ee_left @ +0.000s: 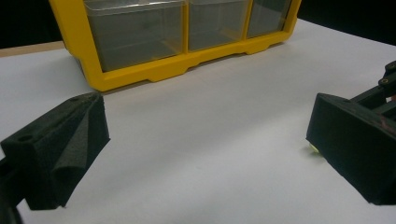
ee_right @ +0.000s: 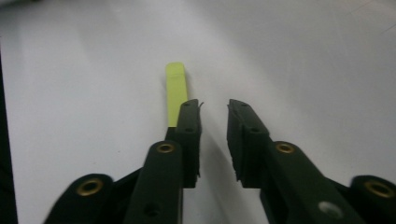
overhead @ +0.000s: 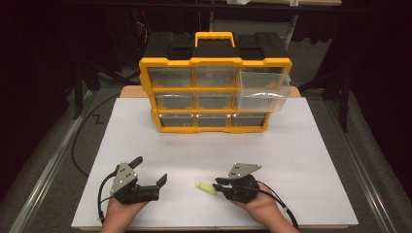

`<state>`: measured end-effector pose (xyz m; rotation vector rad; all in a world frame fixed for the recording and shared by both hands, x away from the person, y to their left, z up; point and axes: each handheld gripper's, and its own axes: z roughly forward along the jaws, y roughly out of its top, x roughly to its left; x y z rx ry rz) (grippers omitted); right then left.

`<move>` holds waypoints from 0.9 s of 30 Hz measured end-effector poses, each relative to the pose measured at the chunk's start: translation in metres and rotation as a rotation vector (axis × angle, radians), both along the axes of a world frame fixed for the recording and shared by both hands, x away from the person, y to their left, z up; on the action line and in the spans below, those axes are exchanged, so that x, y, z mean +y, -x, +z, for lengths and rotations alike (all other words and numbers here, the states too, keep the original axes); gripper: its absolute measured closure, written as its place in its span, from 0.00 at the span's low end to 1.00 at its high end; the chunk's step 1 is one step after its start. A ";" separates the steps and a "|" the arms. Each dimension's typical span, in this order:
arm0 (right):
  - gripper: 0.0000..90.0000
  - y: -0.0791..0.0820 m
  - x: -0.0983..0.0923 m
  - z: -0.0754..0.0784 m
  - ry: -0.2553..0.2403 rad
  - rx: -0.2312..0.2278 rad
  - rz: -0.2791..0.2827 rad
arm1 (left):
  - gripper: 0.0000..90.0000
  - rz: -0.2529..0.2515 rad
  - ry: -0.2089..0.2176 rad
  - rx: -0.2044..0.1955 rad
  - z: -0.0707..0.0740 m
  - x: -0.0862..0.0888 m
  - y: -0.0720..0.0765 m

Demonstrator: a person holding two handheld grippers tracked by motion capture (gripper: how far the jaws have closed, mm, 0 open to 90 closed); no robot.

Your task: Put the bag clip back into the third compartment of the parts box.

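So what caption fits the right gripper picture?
Right gripper, black jaws slightly apart, beside a flat yellow-green plastic strip lying on the white table.

White counter [overhead: 301, 160] w/ wood edge at back. On it: yellow drawer organizer [overhead: 215, 94] toward the rear, small lime-green strip [overhead: 206, 188] near the front, well apart.

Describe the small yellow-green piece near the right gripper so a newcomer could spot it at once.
Start at the yellow organizer standing at the far side of the white board, then come toward the person's hands. Just left of the right gripper, flat on the board, lies a short strip. It is the one neon yellow-green thing on the bare white surface, far smaller than the organizer.
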<state>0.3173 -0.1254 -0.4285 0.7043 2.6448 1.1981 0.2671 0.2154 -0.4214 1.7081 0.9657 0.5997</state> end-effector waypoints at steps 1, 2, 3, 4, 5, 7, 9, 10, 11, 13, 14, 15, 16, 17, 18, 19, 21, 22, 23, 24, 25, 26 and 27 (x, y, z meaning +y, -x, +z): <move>0.68 0.000 0.000 0.001 -0.007 0.015 0.010 | 0.00 -0.001 -0.001 0.001 0.000 0.000 0.000; 0.68 0.000 0.000 0.001 -0.007 0.015 0.010 | 0.00 -0.001 -0.001 0.001 0.000 0.000 0.000; 0.59 0.000 0.000 0.001 -0.019 0.029 0.019 | 0.00 -0.001 -0.001 0.001 0.000 0.000 0.000; 0.59 0.000 0.000 0.001 -0.019 0.029 0.019 | 0.00 -0.001 -0.001 0.001 0.000 0.000 0.000; 0.48 0.000 0.000 0.001 -0.030 0.030 0.012 | 0.00 -0.002 -0.001 0.001 0.000 0.000 0.000; 0.40 0.001 0.001 0.001 -0.035 0.027 0.010 | 0.00 -0.004 -0.003 0.001 0.000 0.000 0.000; 0.29 0.001 0.001 0.001 -0.050 0.027 0.011 | 0.00 -0.006 -0.004 0.002 0.000 0.000 0.000; 0.23 0.001 0.002 0.001 -0.053 0.024 0.006 | 0.00 -0.005 -0.002 0.002 0.000 -0.001 0.000; 0.18 0.001 0.003 0.001 -0.053 0.017 0.005 | 0.00 -0.007 -0.002 0.002 0.000 -0.001 0.000; 0.11 0.002 0.005 0.001 -0.052 -0.001 0.001 | 0.00 -0.008 -0.002 0.003 0.000 -0.001 0.000; 0.11 0.002 0.005 0.001 -0.052 -0.001 0.001 | 0.00 -0.008 -0.002 0.003 0.000 -0.001 0.000; 0.03 0.003 0.008 0.001 -0.048 -0.002 0.006 | 0.00 -0.009 -0.003 0.005 0.000 -0.001 0.000; 0.03 0.003 0.008 0.001 -0.048 -0.002 0.006 | 0.00 -0.009 -0.003 0.005 0.000 -0.001 0.000; 0.00 0.003 0.009 0.002 -0.044 -0.001 0.009 | 0.00 -0.009 -0.004 0.005 0.000 -0.001 0.000; 0.00 0.004 0.012 0.003 -0.041 -0.010 0.018 | 0.00 -0.011 -0.004 0.005 0.000 -0.001 0.000; 0.00 0.004 0.014 0.003 -0.033 -0.020 0.026 | 0.00 -0.011 -0.004 0.005 0.000 -0.001 0.000; 0.00 0.004 0.016 0.004 -0.027 -0.023 0.026 | 0.00 -0.013 -0.009 0.006 0.000 -0.001 0.000; 0.00 0.004 0.019 0.003 -0.014 -0.027 0.025 | 0.00 -0.013 -0.009 0.006 0.000 -0.001 0.000; 0.00 0.004 0.023 0.002 0.003 -0.035 0.025 | 0.00 -0.015 -0.009 0.007 0.000 -0.001 0.000; 0.00 0.004 0.025 0.001 0.005 -0.036 0.028 | 0.00 -0.015 -0.008 0.007 0.000 -0.001 0.000; 0.00 0.003 0.028 0.000 0.014 -0.025 0.033 | 0.00 -0.016 -0.008 0.007 0.000 -0.001 0.000; 0.00 0.002 0.029 -0.001 0.015 -0.018 0.035 | 0.00 -0.016 -0.007 0.007 0.000 -0.001 0.000; 0.00 0.001 0.031 -0.002 0.018 -0.014 0.040 | 0.00 -0.017 -0.007 0.008 0.000 -0.001 0.000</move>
